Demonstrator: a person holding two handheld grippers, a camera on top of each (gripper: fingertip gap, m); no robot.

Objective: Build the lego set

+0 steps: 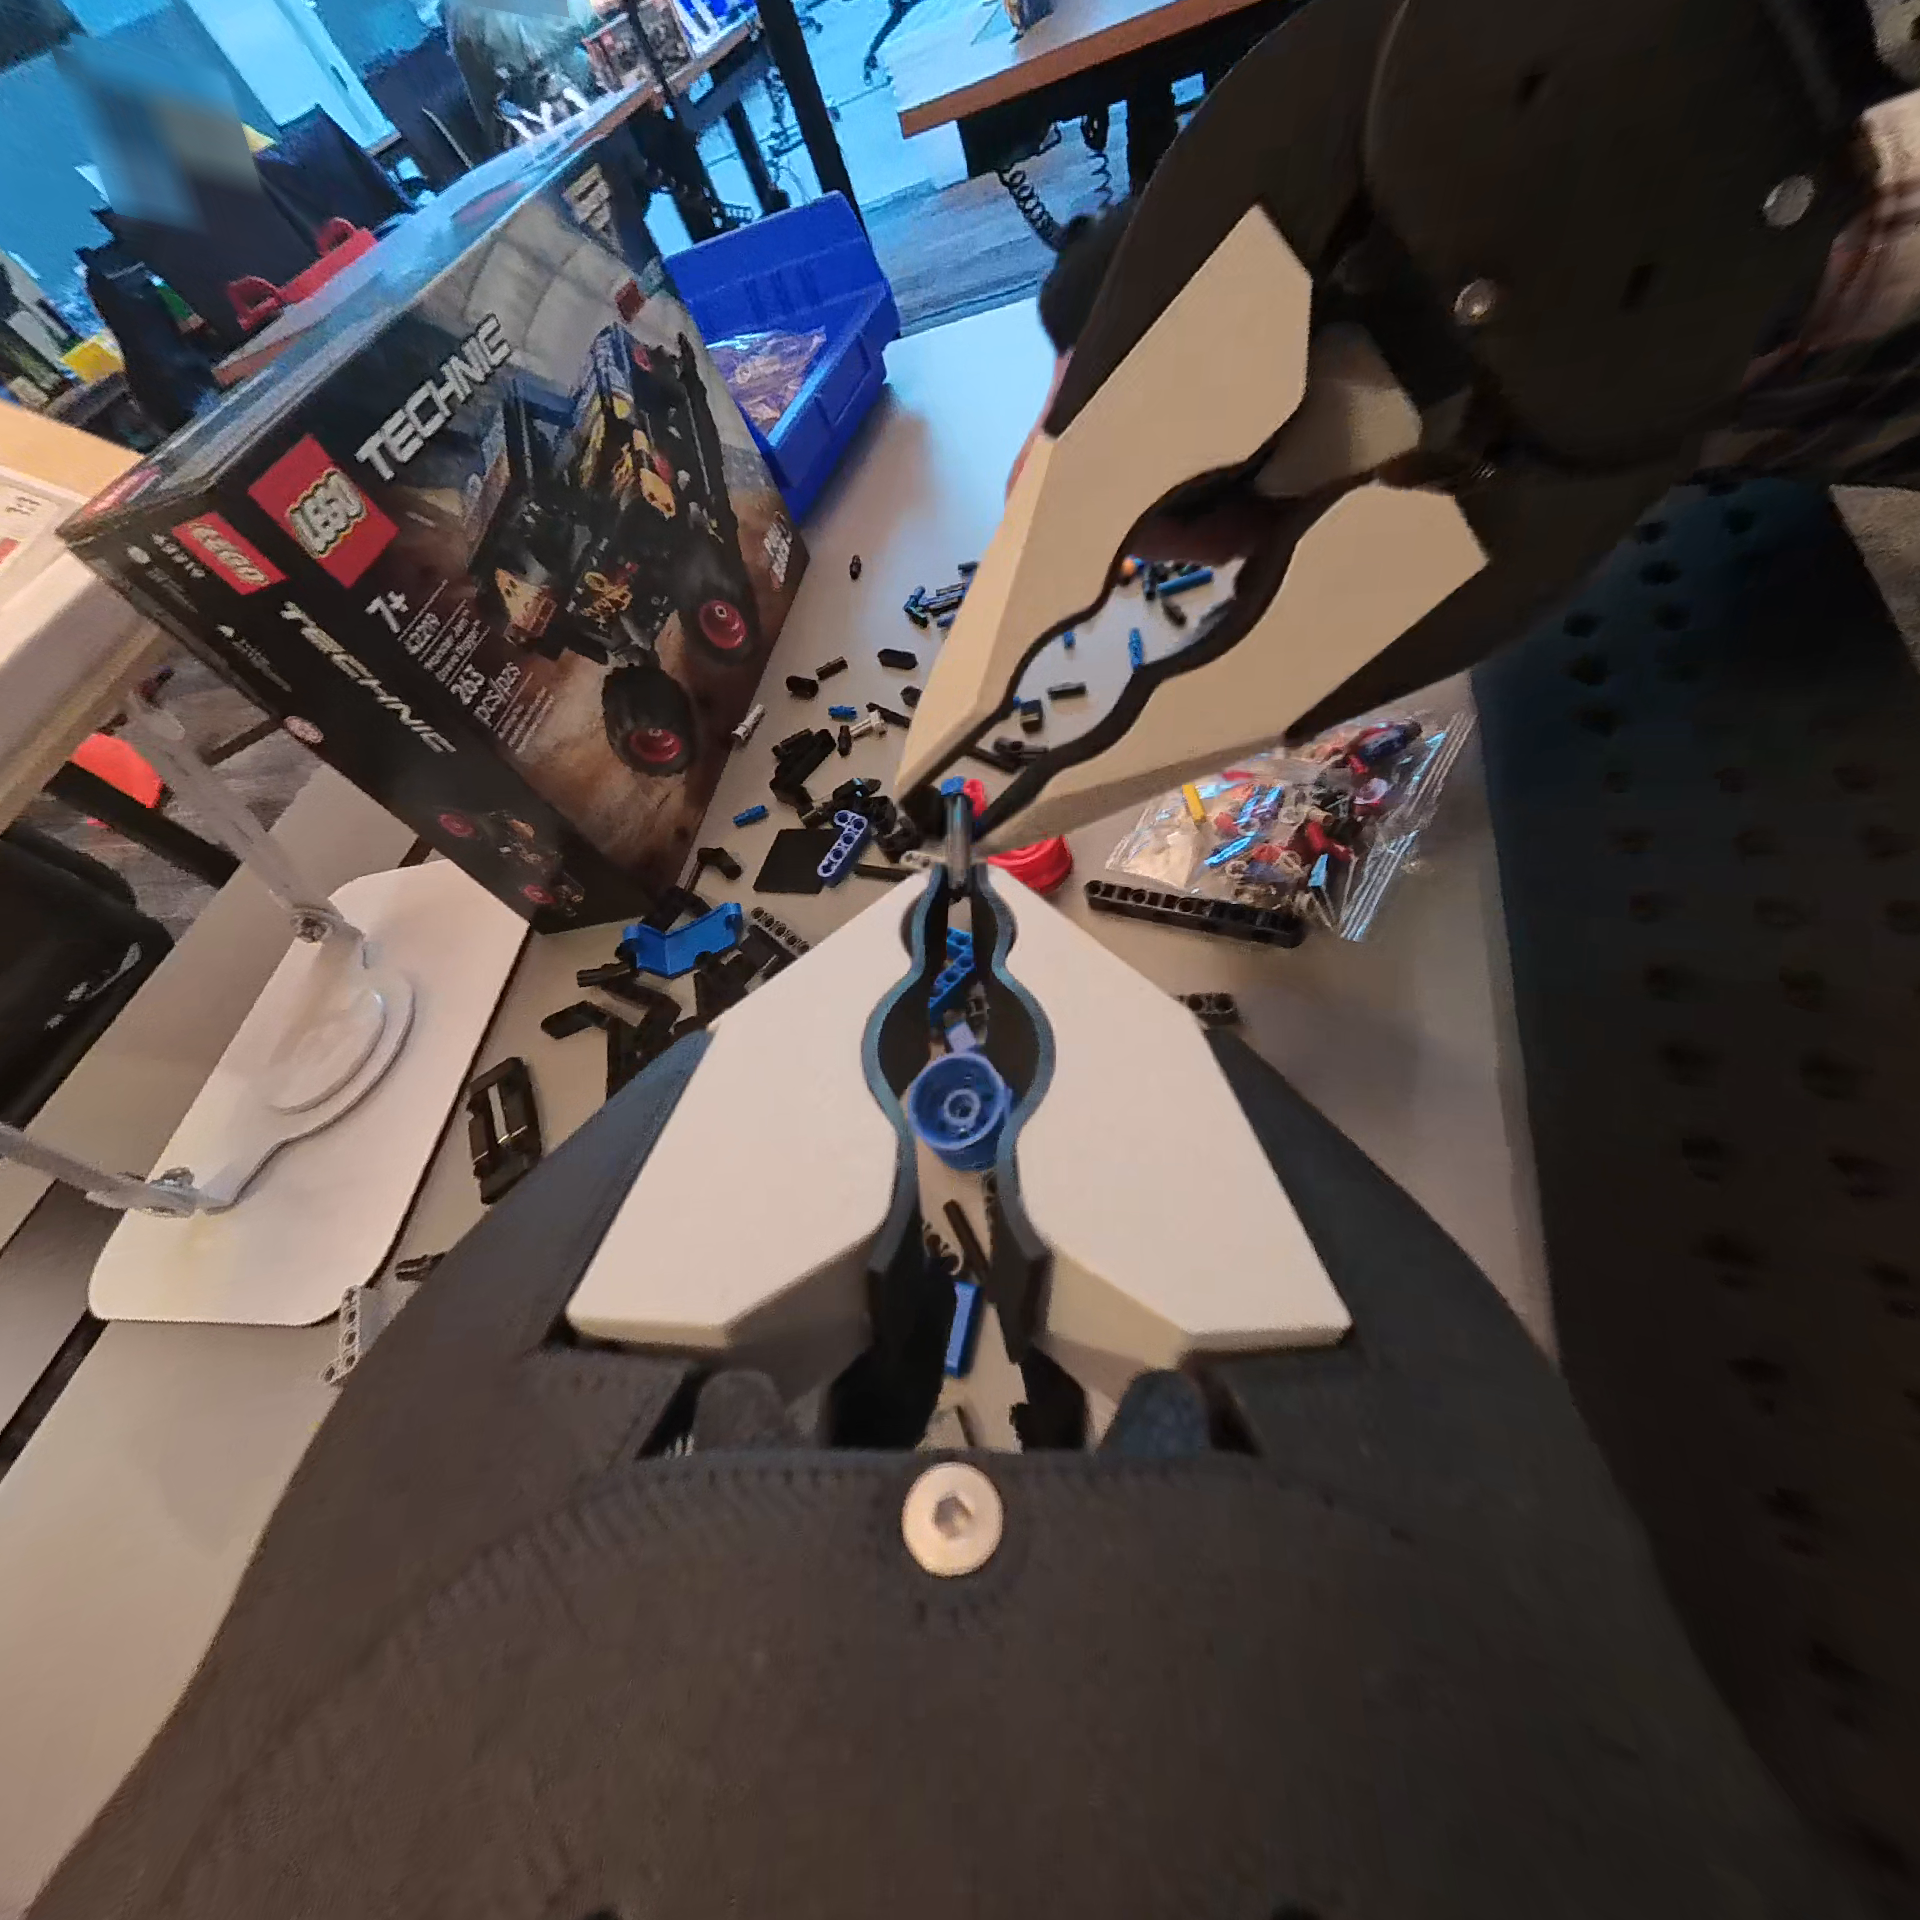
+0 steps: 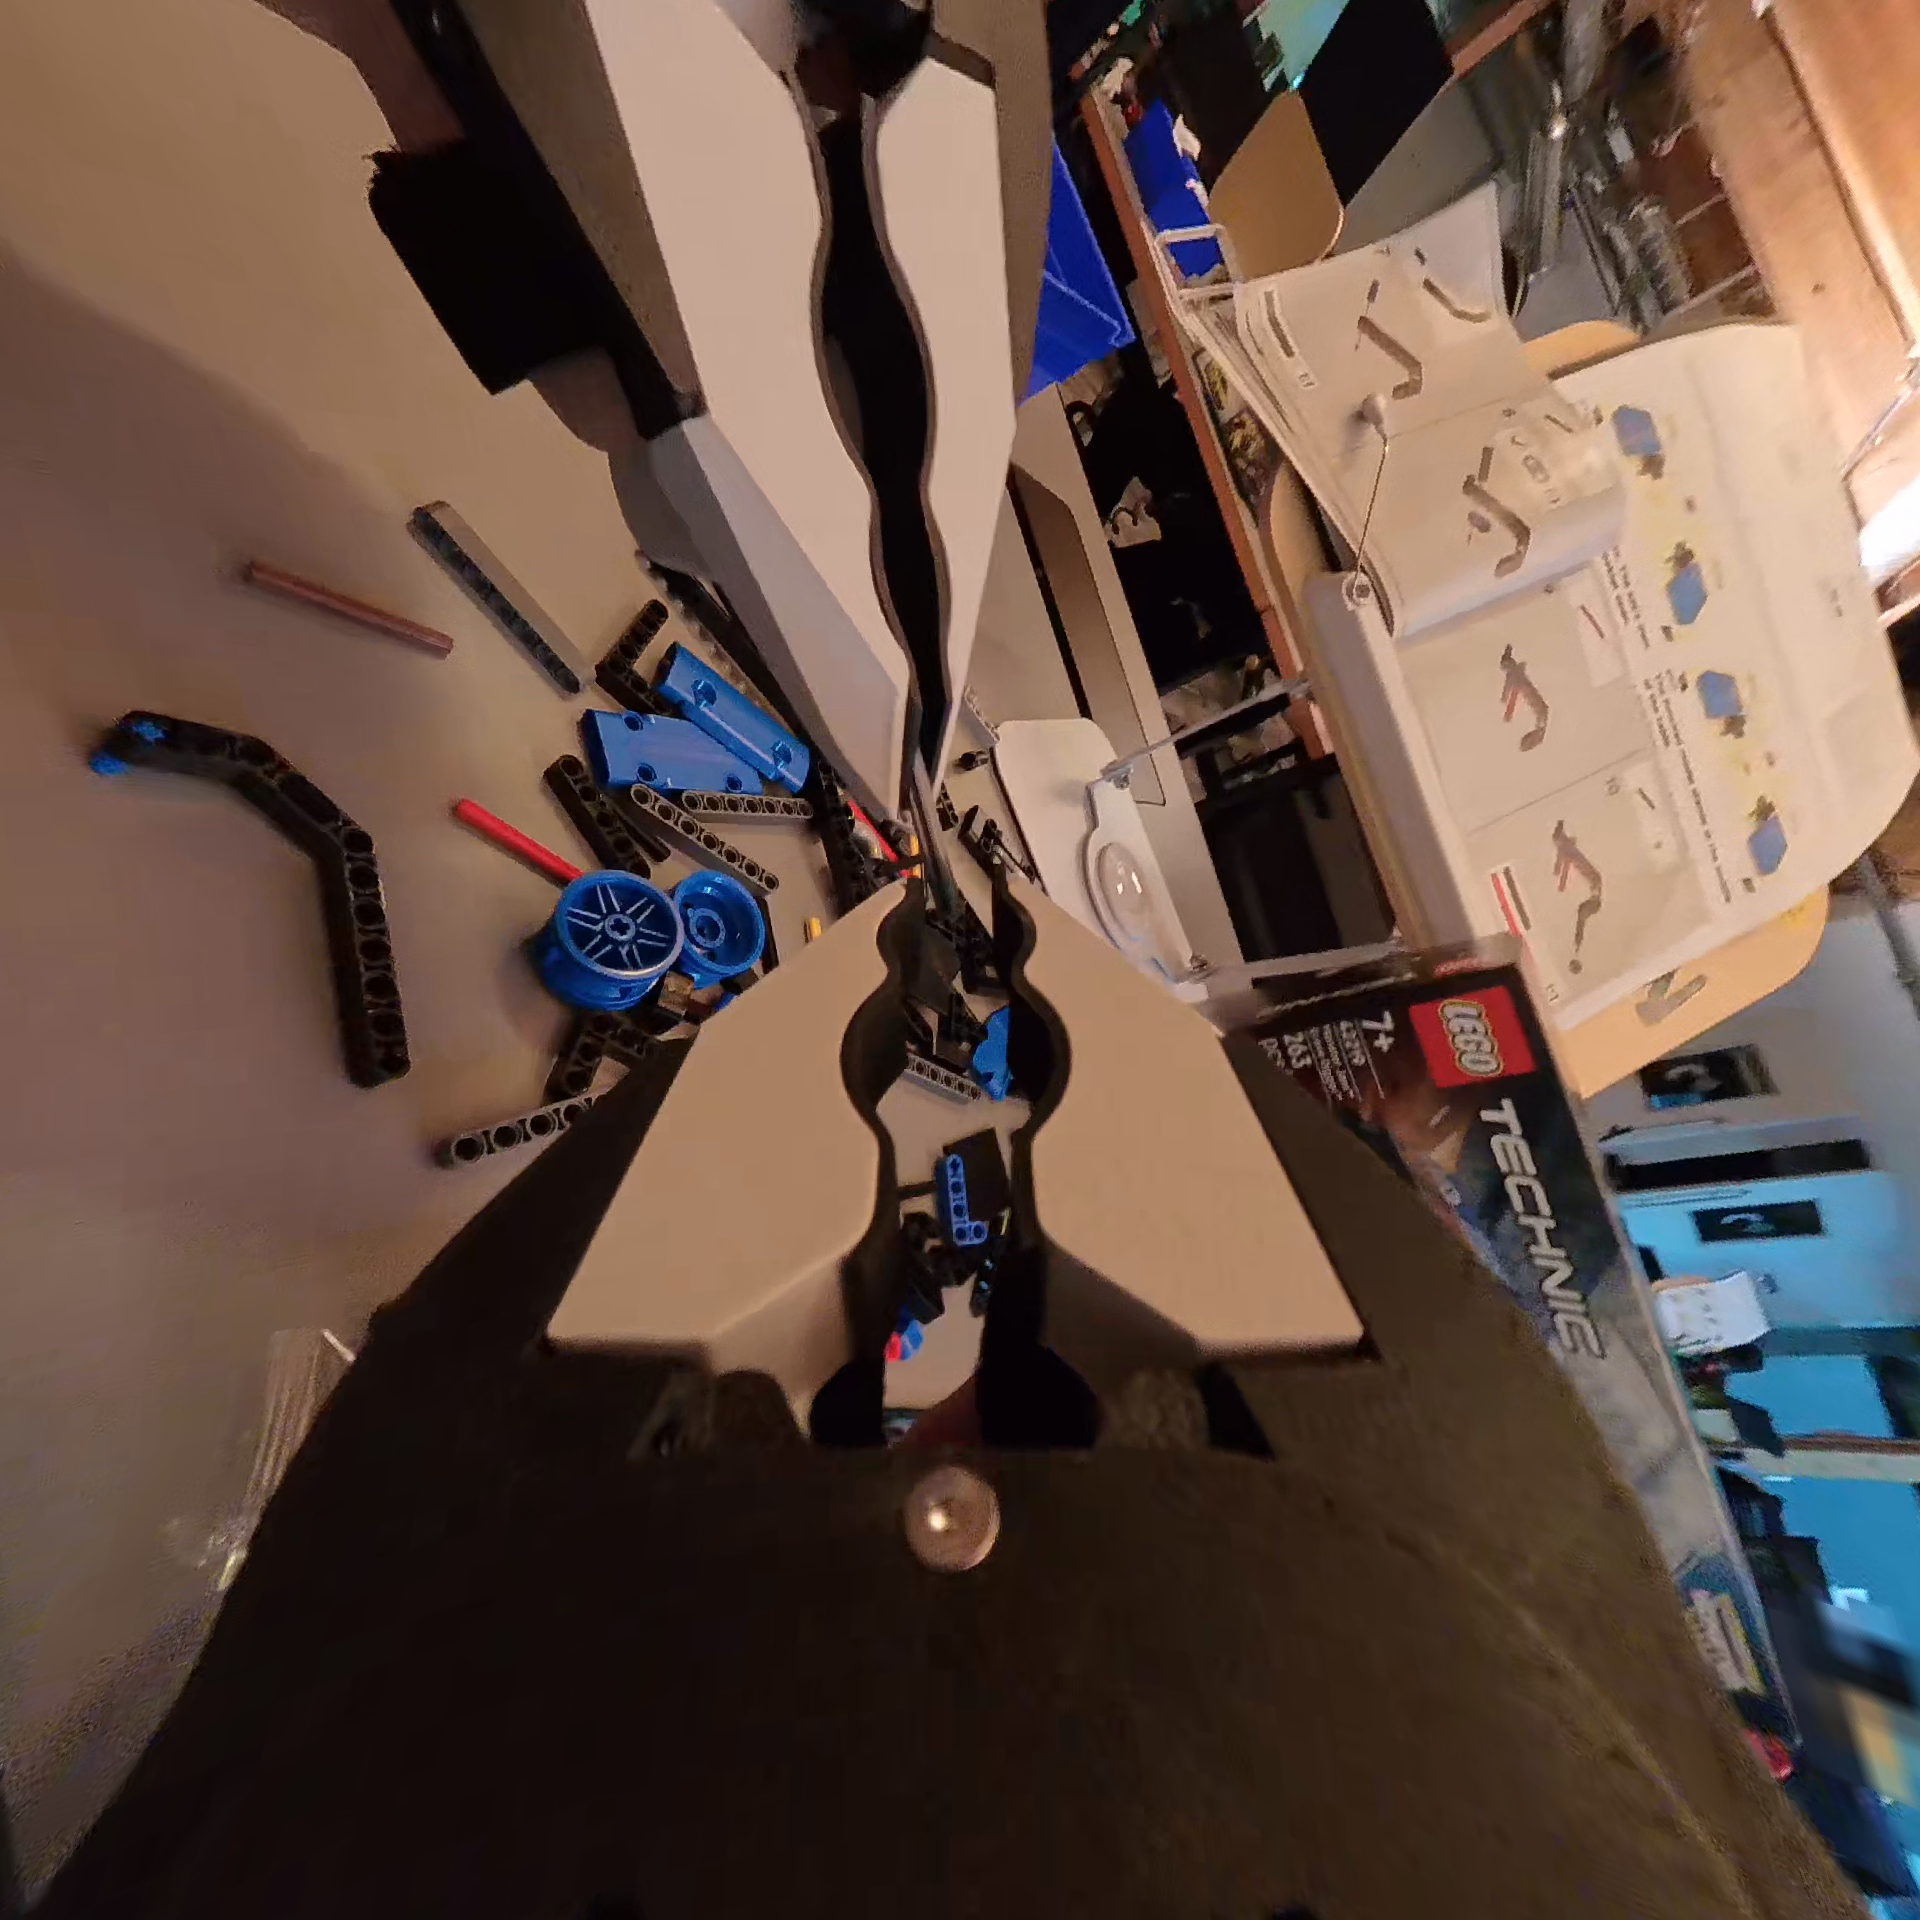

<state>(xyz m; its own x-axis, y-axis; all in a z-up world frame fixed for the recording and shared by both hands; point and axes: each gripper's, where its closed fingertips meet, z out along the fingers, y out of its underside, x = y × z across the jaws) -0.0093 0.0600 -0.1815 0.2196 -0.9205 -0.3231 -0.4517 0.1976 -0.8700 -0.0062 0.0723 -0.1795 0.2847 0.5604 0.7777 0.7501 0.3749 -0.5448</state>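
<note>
Step in hand, as I read it: a small sub-assembly held in the air over the table (image 1: 1299,1091), both grippers tip to tip on one piece; left gripper (image 1: 958,883) pinching the lower end of a thin dark axle (image 1: 957,831) at frame centre; right gripper (image 1: 961,800) comes down from the upper right, tips nearly together on the axle's top, where a small blue bit (image 1: 953,787) sits; whether that bit is a bush or a pin, can't tell. In the right wrist view the right gripper (image 2: 951,894) shows tips closed on the same thin rod, left gripper reaching in from the top.

Next move prob. calls for a straight push along the axle, tips kept in line; little clearance betw. the two sets of tips, so a slip is likely.

Around: loose black and blue parts scattered centre frame; blue wheel hubs (image 2: 644,935) centre left; black bent beam (image 2: 312,862) at left; set box (image 1: 468,582) upper left; parts bag (image 1: 1288,821) right of centre; instruction booklet (image 2: 1558,623) on a stand, upper right; blue bin (image 1: 800,322) behind the box.
</note>
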